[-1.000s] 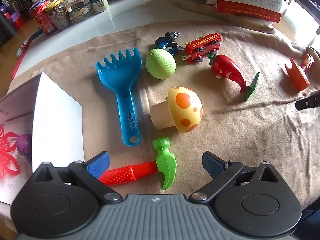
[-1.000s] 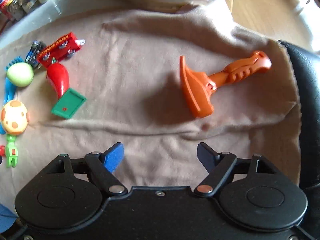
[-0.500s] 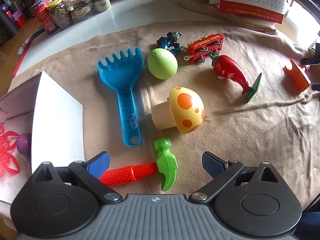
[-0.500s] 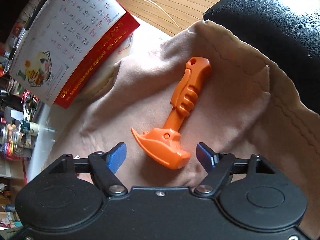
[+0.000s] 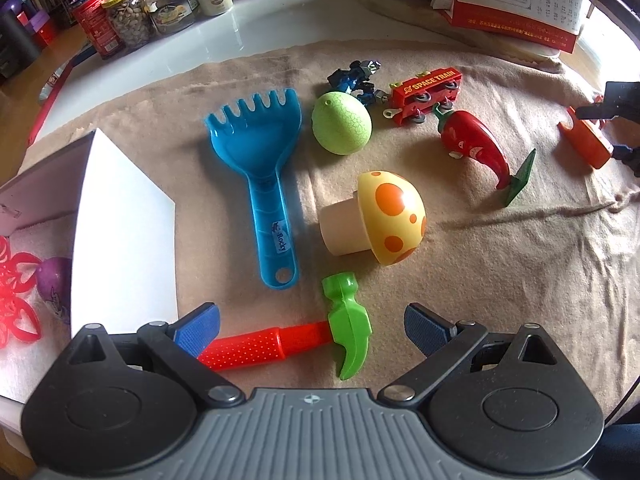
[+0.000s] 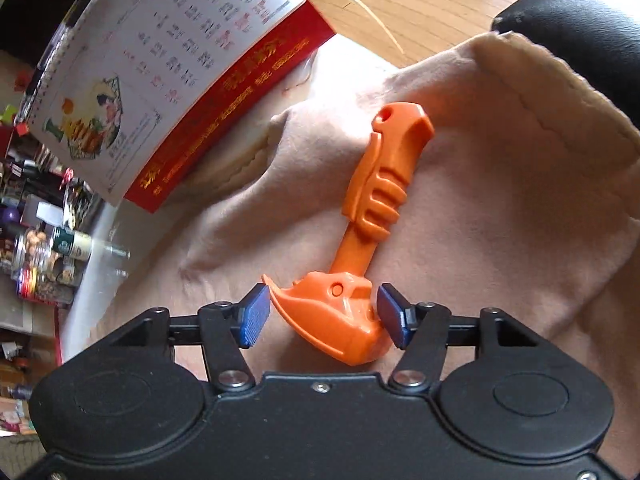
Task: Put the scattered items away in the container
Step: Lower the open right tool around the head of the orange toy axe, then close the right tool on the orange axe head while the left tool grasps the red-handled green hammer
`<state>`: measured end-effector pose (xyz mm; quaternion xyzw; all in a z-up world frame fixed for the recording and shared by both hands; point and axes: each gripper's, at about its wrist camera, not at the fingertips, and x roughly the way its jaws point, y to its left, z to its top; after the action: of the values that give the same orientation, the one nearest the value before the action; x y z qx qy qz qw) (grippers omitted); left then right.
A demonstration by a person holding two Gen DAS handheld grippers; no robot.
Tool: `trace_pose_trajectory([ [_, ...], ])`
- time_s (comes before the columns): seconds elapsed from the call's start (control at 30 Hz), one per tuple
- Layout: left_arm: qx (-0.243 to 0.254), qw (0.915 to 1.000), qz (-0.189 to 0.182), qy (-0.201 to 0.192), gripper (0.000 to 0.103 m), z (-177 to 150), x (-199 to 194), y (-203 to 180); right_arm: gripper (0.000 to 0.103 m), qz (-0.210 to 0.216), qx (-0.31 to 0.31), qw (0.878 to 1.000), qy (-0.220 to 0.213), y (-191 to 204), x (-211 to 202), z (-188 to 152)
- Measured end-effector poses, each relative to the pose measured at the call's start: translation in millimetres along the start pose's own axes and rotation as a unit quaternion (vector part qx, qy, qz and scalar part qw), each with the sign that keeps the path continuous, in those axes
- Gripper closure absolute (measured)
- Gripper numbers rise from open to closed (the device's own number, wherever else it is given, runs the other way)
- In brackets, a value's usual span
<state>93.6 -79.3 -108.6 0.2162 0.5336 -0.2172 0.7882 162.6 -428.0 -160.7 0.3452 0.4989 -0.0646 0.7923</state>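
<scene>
Orange plastic fills my right view: the toy axe [image 6: 362, 264] lies on the beige cloth [image 6: 500, 208], its head between my right gripper [image 6: 324, 316] pads, which have just been closing; the right pad touches, the left shows a sliver of gap. My left gripper [image 5: 312, 326] hangs spread wide over the toy hammer [image 5: 304, 338], beside the white box [image 5: 120, 216].

A white box wall [image 5: 120, 216] hides half the purple ball [image 5: 54, 280].

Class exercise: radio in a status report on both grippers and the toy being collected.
Right gripper jaws just closing around orange toy axe head, pads near contact. Left gripper open over toy hammer. White box beside it. Nothing blocking.
</scene>
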Motion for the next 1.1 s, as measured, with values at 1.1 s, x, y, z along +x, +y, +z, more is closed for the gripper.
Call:
trace_pose_trajectory([
  [1.1,0.055,0.9972,-0.049,0.010,0.033,-10,22,-31,0.040,-0.015,-0.201,0.970,0.135,60,-18,-70],
])
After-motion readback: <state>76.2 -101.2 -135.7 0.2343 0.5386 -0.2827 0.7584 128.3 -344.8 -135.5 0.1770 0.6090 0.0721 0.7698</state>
